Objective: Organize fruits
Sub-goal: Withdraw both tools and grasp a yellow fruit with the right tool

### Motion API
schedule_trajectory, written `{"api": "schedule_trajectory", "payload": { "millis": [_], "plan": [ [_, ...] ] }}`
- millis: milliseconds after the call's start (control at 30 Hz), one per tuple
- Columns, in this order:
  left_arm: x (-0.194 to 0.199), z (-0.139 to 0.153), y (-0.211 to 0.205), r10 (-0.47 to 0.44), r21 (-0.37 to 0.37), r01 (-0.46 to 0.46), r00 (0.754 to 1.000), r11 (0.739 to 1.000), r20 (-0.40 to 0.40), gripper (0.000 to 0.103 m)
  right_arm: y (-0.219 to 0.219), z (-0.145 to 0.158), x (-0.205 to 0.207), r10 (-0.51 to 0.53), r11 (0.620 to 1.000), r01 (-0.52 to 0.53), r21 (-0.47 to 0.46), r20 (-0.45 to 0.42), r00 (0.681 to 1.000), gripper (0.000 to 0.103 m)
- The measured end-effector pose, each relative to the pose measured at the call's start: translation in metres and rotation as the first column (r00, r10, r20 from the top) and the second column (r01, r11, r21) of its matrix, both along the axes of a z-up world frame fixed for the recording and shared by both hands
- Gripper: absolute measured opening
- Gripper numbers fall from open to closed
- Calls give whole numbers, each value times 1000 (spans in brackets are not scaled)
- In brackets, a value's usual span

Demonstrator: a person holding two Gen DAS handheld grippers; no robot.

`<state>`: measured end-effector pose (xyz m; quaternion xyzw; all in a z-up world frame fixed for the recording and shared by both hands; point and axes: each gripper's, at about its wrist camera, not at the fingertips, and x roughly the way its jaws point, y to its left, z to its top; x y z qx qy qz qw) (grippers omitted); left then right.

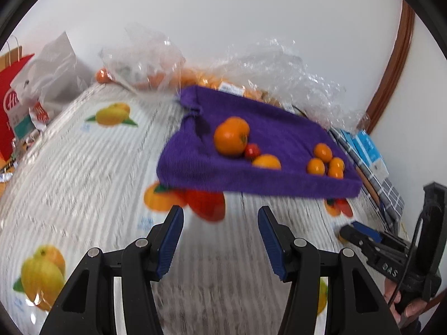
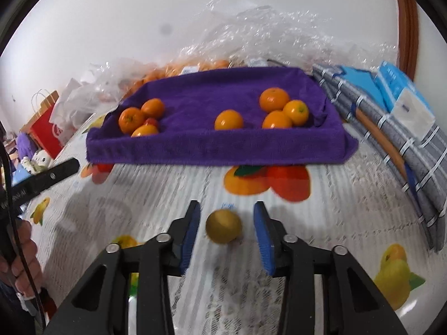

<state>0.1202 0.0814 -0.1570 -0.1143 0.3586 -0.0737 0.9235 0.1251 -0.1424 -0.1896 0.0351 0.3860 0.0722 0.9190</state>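
The right gripper [image 2: 226, 233] stands open around a small round dull-yellow fruit [image 2: 223, 226], pads not touching it; the left gripper [image 1: 220, 240] hangs open and empty. Beyond sits the purple towel-lined tray [image 2: 212, 148] of oranges.

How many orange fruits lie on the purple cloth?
7 orange fruits on the purple cloth: three left, one middle, three right; others may be hidden.

A lived-in home room is showing here, not a lab or shop. A tablecloth [image 2: 349, 209] printed with fruit pictures is covering the table, with a plain white wall behind. Shopping bags [image 1: 16, 95] and crumpled clear plastic bags [image 2: 251, 33] are sitting along the back, folded checked cloths [image 2: 405, 145] are lying at one side, and a wooden door frame [image 1: 396, 64] is curving past.
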Motion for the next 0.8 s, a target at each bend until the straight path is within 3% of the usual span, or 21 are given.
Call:
{"api": "schedule_trajectory", "payload": {
  "millis": [33, 67, 200, 333, 567, 800],
  "plan": [
    [-3, 0, -2, -9, 1, 9, 1000, 1000, 1, 53, 1, -2, 1, -1, 1000, 1, -14, -8, 1000, 35],
    [-8, 0, -6, -27, 8, 27, 1000, 1000, 9, 53, 2, -3, 2, 4, 1000, -5, -27, -21, 1000, 28],
    [-16, 0, -23, -73, 39, 73, 997, 997, -2, 53, 0, -2, -1, -6, 999, 5, -43, -13, 1000, 28],
    [-18, -1, -41, -140, 18, 141, 990, 990, -19, 53, -23, 5, -19, -52, 998, 52, -29, 17, 999, 28],
    [-21, 3, -82, -303, -39, 303, 953, 952, -13, 57, -69, 20, -54, -160, 987, 160, 10, 33, 987, 28],
    [-18, -12, -114, -338, 62, 342, 939, 938, -69, 57, -86, 22, -76, -227, 974, 226, 7, 37, 973, 28]
  ]
}}
